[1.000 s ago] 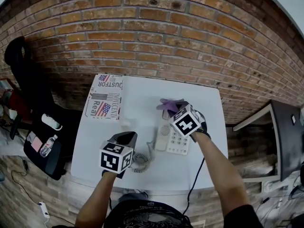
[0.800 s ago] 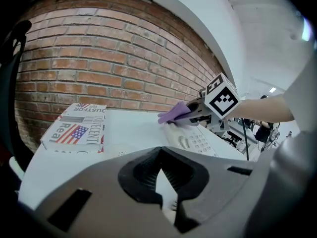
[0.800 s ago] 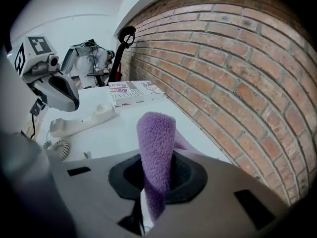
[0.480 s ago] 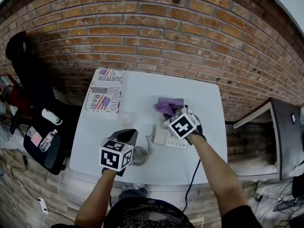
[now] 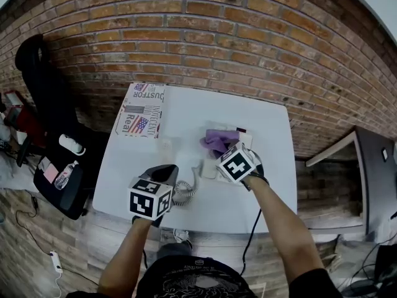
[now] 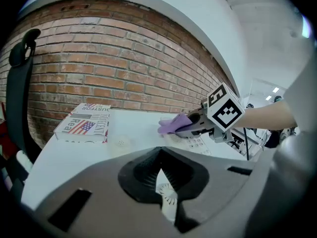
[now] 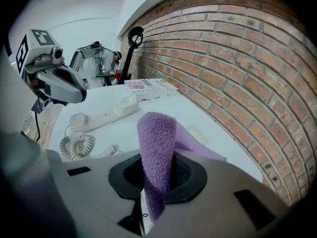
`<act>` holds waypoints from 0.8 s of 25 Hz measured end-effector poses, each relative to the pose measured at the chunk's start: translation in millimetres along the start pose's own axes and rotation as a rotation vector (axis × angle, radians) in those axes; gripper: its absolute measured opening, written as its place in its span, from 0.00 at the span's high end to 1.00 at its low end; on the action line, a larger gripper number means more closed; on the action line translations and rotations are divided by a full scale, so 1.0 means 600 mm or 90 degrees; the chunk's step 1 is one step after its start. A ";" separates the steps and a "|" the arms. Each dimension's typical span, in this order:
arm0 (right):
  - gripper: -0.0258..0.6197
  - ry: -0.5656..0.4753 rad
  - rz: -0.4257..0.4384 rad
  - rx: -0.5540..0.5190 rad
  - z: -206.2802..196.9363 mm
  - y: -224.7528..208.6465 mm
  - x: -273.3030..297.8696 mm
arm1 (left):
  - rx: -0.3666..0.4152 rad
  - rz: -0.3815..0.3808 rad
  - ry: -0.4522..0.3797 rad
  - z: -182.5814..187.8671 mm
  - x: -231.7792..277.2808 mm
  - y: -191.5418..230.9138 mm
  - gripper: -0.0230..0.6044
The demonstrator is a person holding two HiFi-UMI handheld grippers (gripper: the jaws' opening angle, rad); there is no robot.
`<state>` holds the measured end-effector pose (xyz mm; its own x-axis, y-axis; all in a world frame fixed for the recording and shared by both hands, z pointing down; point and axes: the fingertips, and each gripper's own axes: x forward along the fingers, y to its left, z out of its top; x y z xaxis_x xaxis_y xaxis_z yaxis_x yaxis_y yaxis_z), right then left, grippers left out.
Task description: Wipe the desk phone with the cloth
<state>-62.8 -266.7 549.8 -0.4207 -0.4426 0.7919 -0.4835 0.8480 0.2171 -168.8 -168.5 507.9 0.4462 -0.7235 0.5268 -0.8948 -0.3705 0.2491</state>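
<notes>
printed box (image 5: 141, 110) on white table (image 5: 267, 129), left-rear corner; brick wall (image 5: 205, 42) behind; black chair (image 5: 43, 98) left

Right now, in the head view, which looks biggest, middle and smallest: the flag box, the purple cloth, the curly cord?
1. flag box
2. purple cloth and curly cord: too alike to rank.

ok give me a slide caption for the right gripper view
Right gripper clamps a purple cloth; beyond it, the white handset and coiled cord lie on the table.

box (image 5: 141, 109) | printed "Real" beside flag | remaining print unreadable
</notes>
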 end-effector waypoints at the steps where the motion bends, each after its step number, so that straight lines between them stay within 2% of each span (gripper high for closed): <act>1: 0.89 0.001 0.003 0.000 -0.003 0.005 -0.002 | -0.001 0.003 -0.002 0.000 -0.004 -0.001 0.95; 20: 0.89 0.012 0.050 -0.022 -0.059 0.112 -0.034 | -0.012 0.024 -0.012 -0.038 -0.065 -0.044 0.95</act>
<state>-59.7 -190.2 568.4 -0.4416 -0.3685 0.8180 -0.4221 0.8899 0.1730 -162.7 -117.1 499.5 0.4118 -0.7480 0.5205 -0.9112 -0.3319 0.2440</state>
